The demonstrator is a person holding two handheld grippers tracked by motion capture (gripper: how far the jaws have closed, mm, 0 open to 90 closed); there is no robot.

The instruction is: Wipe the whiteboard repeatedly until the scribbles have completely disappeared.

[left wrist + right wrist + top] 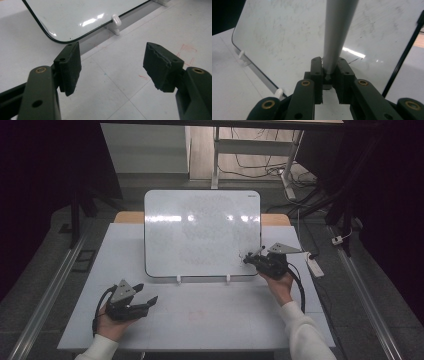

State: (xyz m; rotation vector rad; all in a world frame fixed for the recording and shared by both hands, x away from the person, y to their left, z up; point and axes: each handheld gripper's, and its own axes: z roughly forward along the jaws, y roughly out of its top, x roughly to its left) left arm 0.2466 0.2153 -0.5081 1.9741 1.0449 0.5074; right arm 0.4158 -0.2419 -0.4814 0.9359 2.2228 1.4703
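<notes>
Right gripper (329,75) clamped on a grey marker (337,32), barrel rising straight ahead of the jaws toward the whiteboard (200,232) just beyond. Probably light, rigid, smooth, so apt to swivel; best held mid-barrel, squarely. Left gripper (112,67) spread wide, empty, low over the table (120,85), whiteboard's corner ahead.

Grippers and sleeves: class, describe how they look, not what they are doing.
Both the left gripper and right gripper are black, with two jaws, brass-coloured rivets, a grey three-cornered top plate and a trailing black cable. The person wears white sleeves.
</notes>
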